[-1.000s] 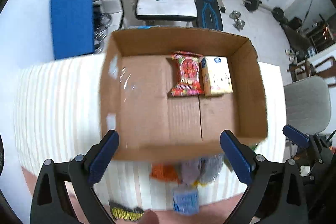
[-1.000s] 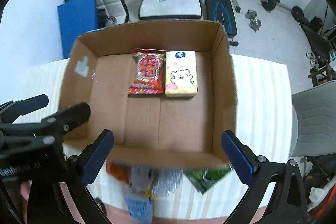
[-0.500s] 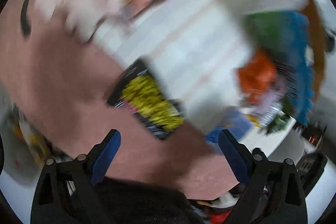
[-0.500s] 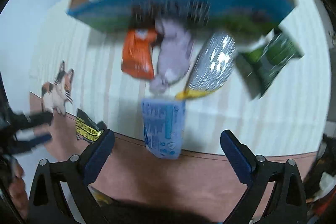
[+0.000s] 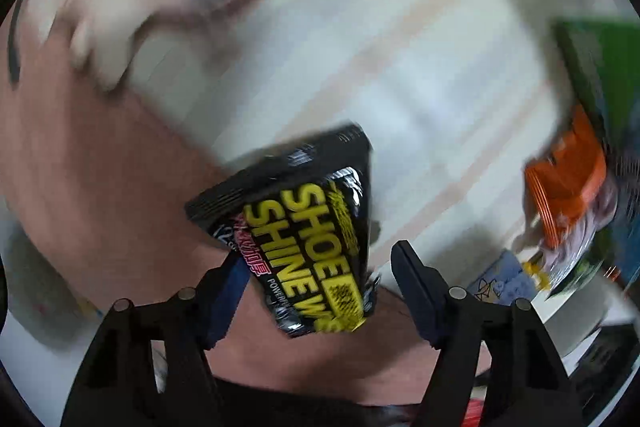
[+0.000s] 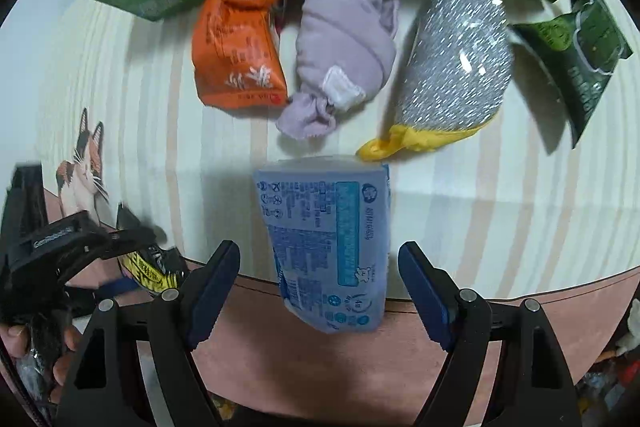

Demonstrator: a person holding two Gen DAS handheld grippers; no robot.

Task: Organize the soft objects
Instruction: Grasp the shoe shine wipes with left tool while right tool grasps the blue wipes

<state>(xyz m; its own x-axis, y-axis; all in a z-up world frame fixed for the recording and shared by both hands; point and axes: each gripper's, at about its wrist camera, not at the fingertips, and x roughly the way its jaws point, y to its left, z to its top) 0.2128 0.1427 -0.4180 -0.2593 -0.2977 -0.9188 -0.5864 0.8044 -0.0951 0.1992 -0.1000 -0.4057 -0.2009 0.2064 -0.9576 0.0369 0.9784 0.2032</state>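
Both grippers I steer gape wide: right gripper (image 6: 319, 283) straddles the blue tissue pack (image 6: 329, 247), lengthwise across the desk's near edge; left gripper (image 5: 316, 281) seemingly brackets the shoe-shine packet (image 5: 304, 227).

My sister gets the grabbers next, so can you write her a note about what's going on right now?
Left gripper: open, fingers either side of the black shoe shine wipes pack at the table edge, not gripping.
Right gripper: open, straddling the blue tissue pack.
Waiting on the striped cloth: orange packet, purple cloth roll, silver scrubber, dark green packet.
Done: nothing is lifted.
Left: close on both packs, then sort everything else.
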